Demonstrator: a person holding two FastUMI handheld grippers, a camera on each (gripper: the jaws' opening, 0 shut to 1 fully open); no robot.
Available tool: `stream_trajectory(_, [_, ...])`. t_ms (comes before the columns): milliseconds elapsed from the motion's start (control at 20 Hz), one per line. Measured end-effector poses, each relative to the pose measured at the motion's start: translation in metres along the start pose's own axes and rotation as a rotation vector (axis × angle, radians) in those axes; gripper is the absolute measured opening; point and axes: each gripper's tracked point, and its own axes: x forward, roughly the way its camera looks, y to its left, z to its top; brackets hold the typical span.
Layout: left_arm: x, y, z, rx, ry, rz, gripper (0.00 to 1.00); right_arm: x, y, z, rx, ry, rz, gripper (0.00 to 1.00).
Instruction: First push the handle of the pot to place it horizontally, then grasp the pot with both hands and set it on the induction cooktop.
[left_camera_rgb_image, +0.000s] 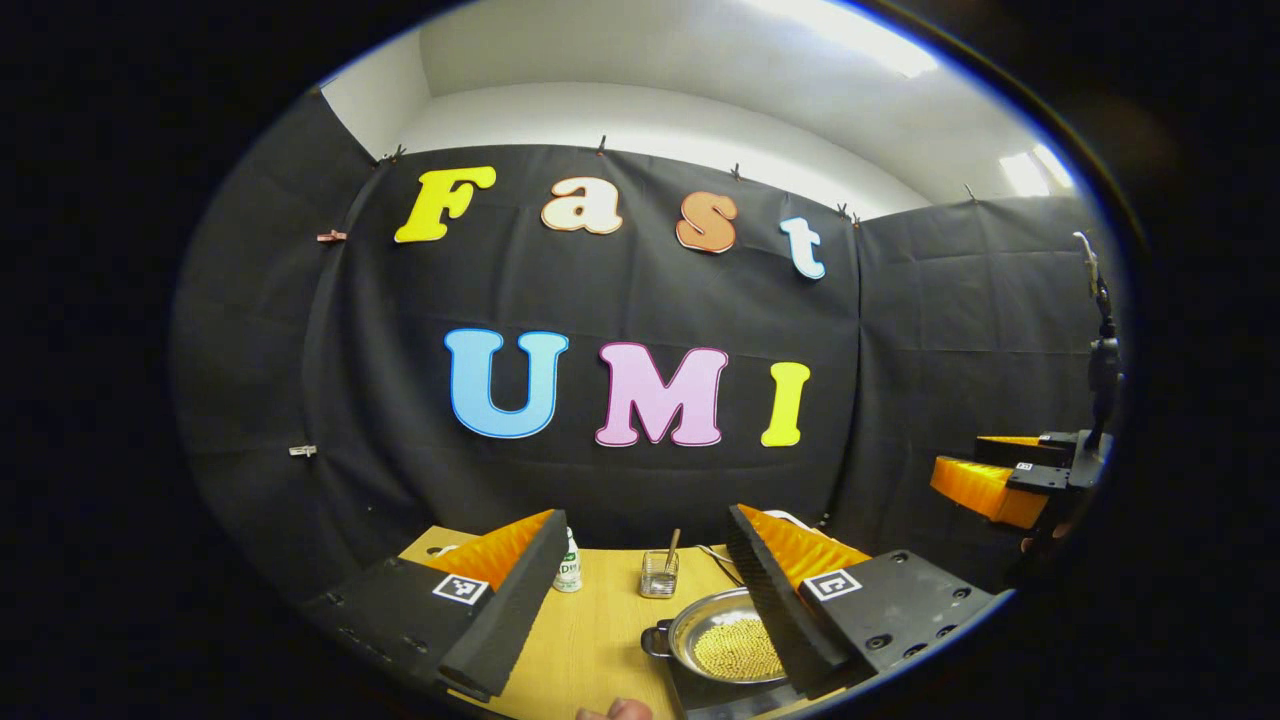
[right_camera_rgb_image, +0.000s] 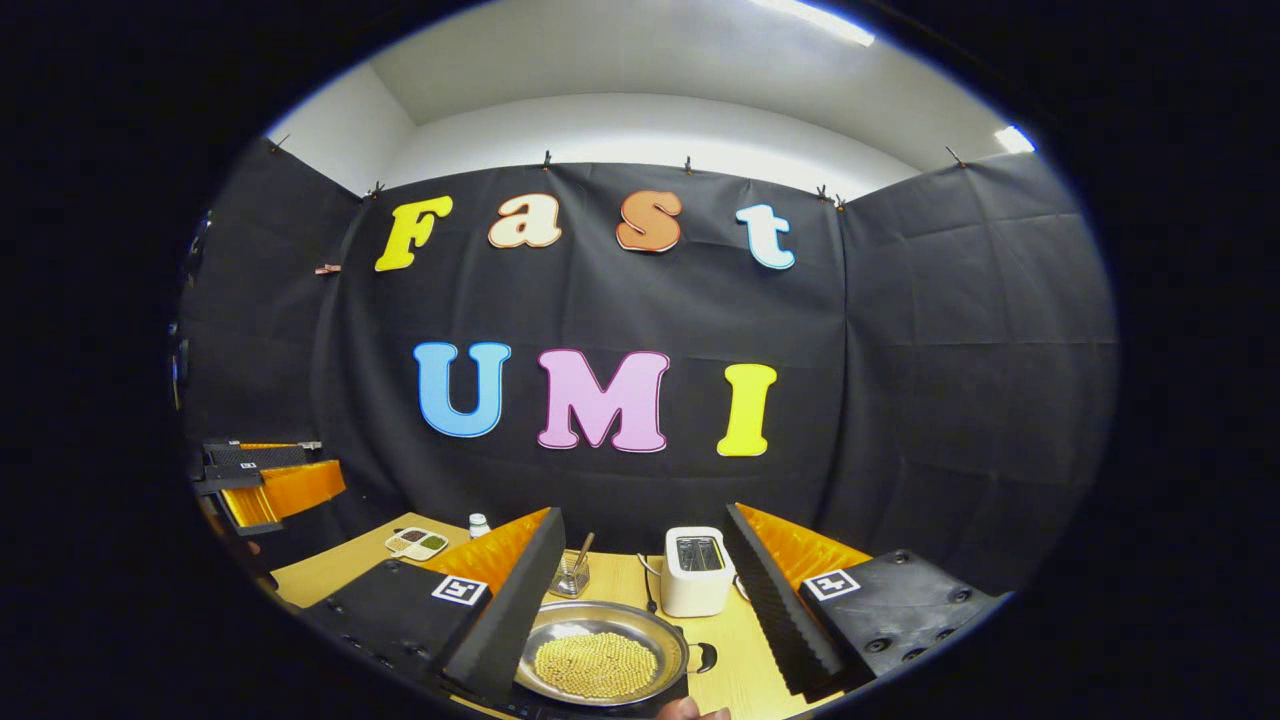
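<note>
Pot base, cooktop cut off by frame edge.

A wooden table holds a white toaster near the back wall. Left of it stands a small glass with a stick inside, then a white bottle and a seasoning tray.

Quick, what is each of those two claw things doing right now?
Left gripper: open, holding nothing.
Right gripper: open, holding nothing, above the round metal pot of yellow beads.
</note>
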Motion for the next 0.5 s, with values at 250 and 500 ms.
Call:
stream_trajectory(250, [-0.0074,0.0042,0.0034,0.015,0.004,-0.007,0.98,-0.0022,0.0035,0.0009,-0.038,-0.019,-0.012,0.99])
stream_trajectory(500, [-0.003,0.0086,-0.0048,0.003,0.023,0.004,0.98,-0.0018,0.004,-0.0016,-0.035,-0.016,-0.013,0.99])
